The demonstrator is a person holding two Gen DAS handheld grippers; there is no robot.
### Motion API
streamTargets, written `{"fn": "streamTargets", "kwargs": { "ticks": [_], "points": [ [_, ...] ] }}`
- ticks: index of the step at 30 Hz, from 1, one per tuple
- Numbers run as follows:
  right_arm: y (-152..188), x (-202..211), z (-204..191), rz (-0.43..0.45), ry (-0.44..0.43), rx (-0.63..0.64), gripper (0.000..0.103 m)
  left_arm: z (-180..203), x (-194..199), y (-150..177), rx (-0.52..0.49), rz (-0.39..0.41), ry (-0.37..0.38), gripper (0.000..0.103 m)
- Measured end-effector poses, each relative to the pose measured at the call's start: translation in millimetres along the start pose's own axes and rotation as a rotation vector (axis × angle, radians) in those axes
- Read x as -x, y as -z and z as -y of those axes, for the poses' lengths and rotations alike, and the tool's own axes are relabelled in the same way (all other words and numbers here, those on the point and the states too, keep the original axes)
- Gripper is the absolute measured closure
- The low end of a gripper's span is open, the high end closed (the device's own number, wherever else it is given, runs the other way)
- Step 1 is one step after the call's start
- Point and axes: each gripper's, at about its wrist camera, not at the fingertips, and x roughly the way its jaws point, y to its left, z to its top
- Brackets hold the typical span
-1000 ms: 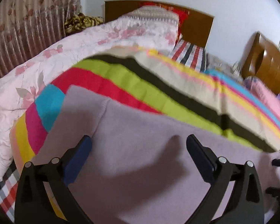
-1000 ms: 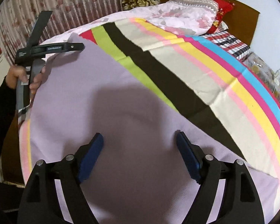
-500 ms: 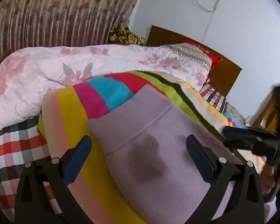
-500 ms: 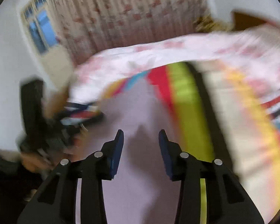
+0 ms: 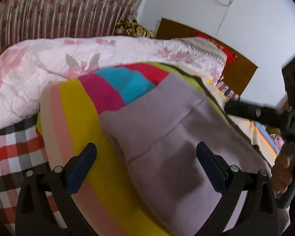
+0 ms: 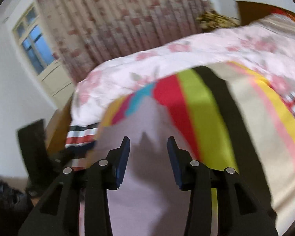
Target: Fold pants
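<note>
Pants (image 5: 173,141) lay flat on the striped blanket (image 5: 78,118), waistband far. Both views swung toward that end. Right tongs (image 6: 148,147) narrowed, then reopened partway, empty; left tongs (image 5: 146,157) gaped wide, grasping nothing. Likely lining up the fold grab.

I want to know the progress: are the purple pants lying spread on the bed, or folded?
Cannot tell: the purple pants lie flat on the striped sheet, waistband showing, but their lower part is hidden.

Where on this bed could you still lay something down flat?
The striped sheet lies bare right of the lilac pants, up to the pink floral quilt. A narrow yellow strip stays free to their left. Around the pants' band both grippers crowd in.
</note>
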Motion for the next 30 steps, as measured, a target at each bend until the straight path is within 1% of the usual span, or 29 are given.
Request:
{"fn": "streamTargets", "kwargs": {
  "ticks": [1, 2, 3, 4, 6, 7, 8, 9, 10, 11, 12, 13, 14, 16, 17, 18, 19, 20, 21, 24, 26, 28, 30],
  "points": [
    [-1, -14, 5, -0.049, 0.048, -0.024, 0.042, 0, -1, 1, -0.006, -0.002, 0.000, 0.002],
    [2, -21, 11, -0.080, 0.096, -0.040, 0.036, -1, 1, 2, -0.013, -0.005, -0.009, 0.002],
    [6, -24, 17, -0.082, 0.106, -0.053, 0.041, -2, 8, 3, -0.020, 0.002, -0.030, 0.002],
    [7, -18, 19, -0.059, 0.099, -0.065, 0.041, -3, 13, 4, -0.024, 0.011, -0.039, 0.002],
    [14, 2, 16, -0.044, 0.152, -0.096, 0.039, -6, 31, 6, -0.042, 0.032, -0.062, 0.002],
    [19, 17, 11, -0.031, 0.242, -0.093, 0.034, -7, 39, 7, -0.048, 0.033, -0.067, 0.002],
    [26, 31, 8, -0.016, 0.309, -0.089, 0.020, -7, 47, 9, -0.049, 0.030, -0.065, 0.002],
    [38, 56, 2, 0.010, 0.382, -0.087, 0.015, -4, 58, 14, -0.042, 0.019, -0.045, 0.002],
    [47, 70, 0, 0.017, 0.392, -0.093, 0.015, 1, 65, 17, -0.040, 0.009, -0.019, 0.002],
    [60, 88, -4, 0.024, 0.396, -0.109, 0.015, 11, 73, 21, -0.050, -0.002, 0.029, 0.002],
    [79, 111, -6, 0.028, 0.406, -0.136, 0.015, 22, 79, 25, -0.071, -0.006, 0.066, 0.002],
    [104, 137, -9, 0.026, 0.453, -0.173, 0.015, 36, 85, 30, -0.100, -0.013, 0.104, 0.002],
    [121, 153, -9, 0.027, 0.485, -0.194, 0.015, 51, 90, 35, -0.132, -0.025, 0.141, 0.002],
    [179, 204, -17, 0.053, 0.589, -0.266, 0.015, 91, 97, 51, -0.209, -0.073, 0.253, 0.002],
    [202, 219, -23, 0.066, 0.627, -0.294, 0.015, 109, 99, 59, -0.240, -0.095, 0.303, 0.002],
    [235, 244, -29, 0.075, 0.687, -0.341, 0.015, 134, 103, 71, -0.287, -0.128, 0.359, 0.002],
    [256, 255, -34, 0.073, 0.732, -0.375, 0.015, 152, 105, 81, -0.325, -0.147, 0.394, 0.002],
    [286, 276, -40, 0.066, 0.797, -0.422, 0.015, 170, 107, 91, -0.363, -0.164, 0.427, 0.002],
    [303, 287, -43, 0.059, 0.829, -0.444, 0.015, 194, 110, 106, -0.417, -0.192, 0.465, 0.002],
    [360, 327, -65, 0.067, 0.933, -0.503, 0.015, 245, 114, 140, -0.536, -0.272, 0.502, 0.002],
    [394, 354, -71, 0.099, 0.964, -0.565, 0.015, 275, 120, 163, -0.596, -0.316, 0.525, 0.002],
    [433, 381, -64, 0.125, 0.979, -0.659, 0.015, 298, 129, 180, -0.641, -0.325, 0.551, 0.002],
    [460, 398, -56, 0.119, 1.034, -0.704, 0.015, 321, 137, 195, -0.689, -0.338, 0.579, 0.002]
  ]
}}
